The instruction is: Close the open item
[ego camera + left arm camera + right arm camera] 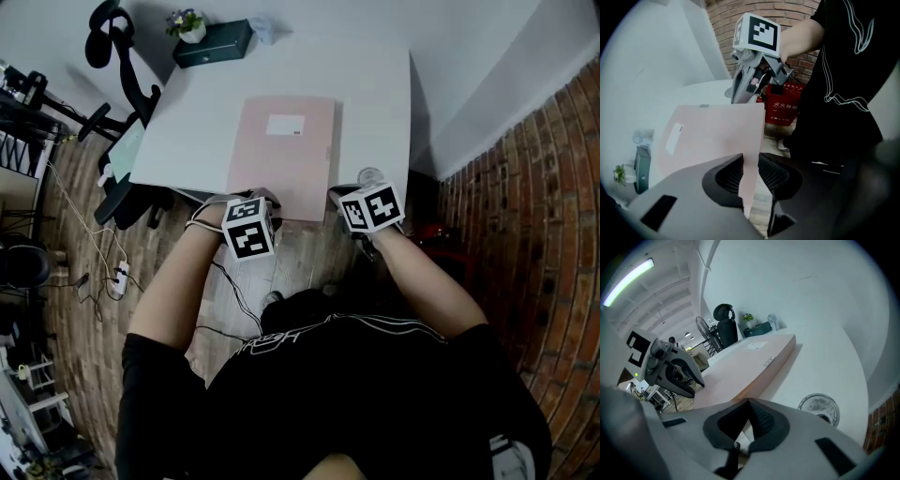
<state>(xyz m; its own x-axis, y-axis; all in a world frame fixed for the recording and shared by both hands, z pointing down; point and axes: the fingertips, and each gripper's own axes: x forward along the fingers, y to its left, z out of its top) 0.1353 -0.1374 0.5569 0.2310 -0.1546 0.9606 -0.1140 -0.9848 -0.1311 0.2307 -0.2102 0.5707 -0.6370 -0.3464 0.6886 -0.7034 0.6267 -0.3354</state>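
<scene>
There is one pink folder (pixel 281 155) on one white table (pixel 375 103), and there are two grippers. The left gripper (pixel 751 173) has its jaws squeezed on a thin edge of the folder, which stretches away in front of them. The right gripper (pixel 743 416) has its jaws pressed together on the folder's near corner. Only its view shows the round dish (pixel 819 408) clearly, just right of the jaws. Only the left gripper view shows one red box (pixel 783 105).

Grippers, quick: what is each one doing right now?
Left gripper: jaws closed on the edge of the pink folder.
Right gripper: jaws closed, apparently pinching the folder's near corner.
</scene>
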